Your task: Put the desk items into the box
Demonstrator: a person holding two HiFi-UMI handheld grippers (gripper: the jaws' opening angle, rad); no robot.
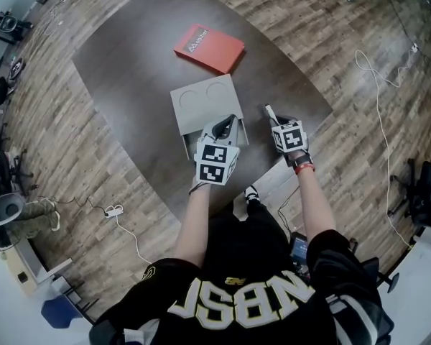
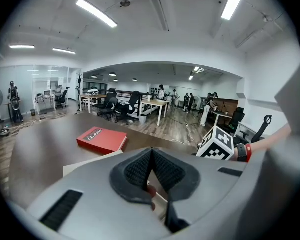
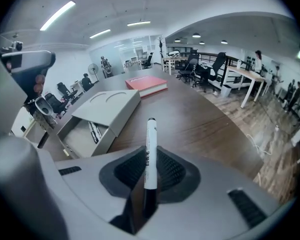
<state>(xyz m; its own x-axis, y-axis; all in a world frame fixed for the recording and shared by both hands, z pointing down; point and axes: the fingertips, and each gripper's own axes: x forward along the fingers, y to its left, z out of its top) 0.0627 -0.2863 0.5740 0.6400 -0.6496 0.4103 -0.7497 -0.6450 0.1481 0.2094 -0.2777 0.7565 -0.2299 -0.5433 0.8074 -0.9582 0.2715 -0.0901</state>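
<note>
A grey box (image 1: 205, 100) lies mid-table with its tray (image 3: 80, 136) pulled out toward me; two markers (image 3: 93, 131) lie in the tray. My right gripper (image 3: 150, 158) is shut on a white marker with a black cap (image 3: 150, 144), which points forward along the jaws, just right of the box. In the head view this marker (image 1: 269, 111) sticks out past the right gripper (image 1: 274, 118). My left gripper (image 1: 223, 127) hangs over the open tray, its pads meeting at the tip (image 2: 151, 152). A small red thing (image 2: 150, 190) shows low in the gap; I cannot tell what it is.
A red book (image 1: 209, 47) lies on the dark table (image 1: 129, 63) beyond the box. The table's near edge runs just below my hands. Cables (image 1: 377, 85) trail over the wooden floor, and office chairs and desks (image 2: 125, 106) stand further off.
</note>
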